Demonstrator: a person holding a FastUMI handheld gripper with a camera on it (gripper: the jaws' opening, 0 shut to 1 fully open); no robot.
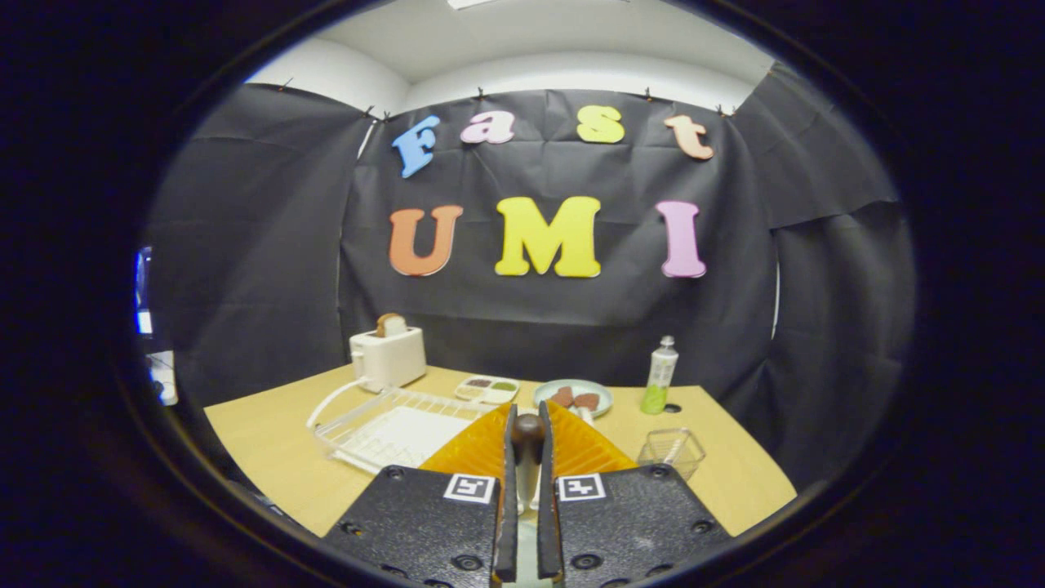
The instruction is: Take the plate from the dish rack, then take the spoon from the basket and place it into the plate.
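we see the gripper [527,457] pinching the spoon [527,445], both fingers pressed on its handle, long axis running up between them, dark end on top; the plate [574,394] lies beyond the fingertips, slightly right, on the table [269,457] near the dish rack [392,429]; we judge the carry goes forward

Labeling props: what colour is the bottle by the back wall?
White top, green lower part; bottle shows best in the gripper view, beyond the basket.
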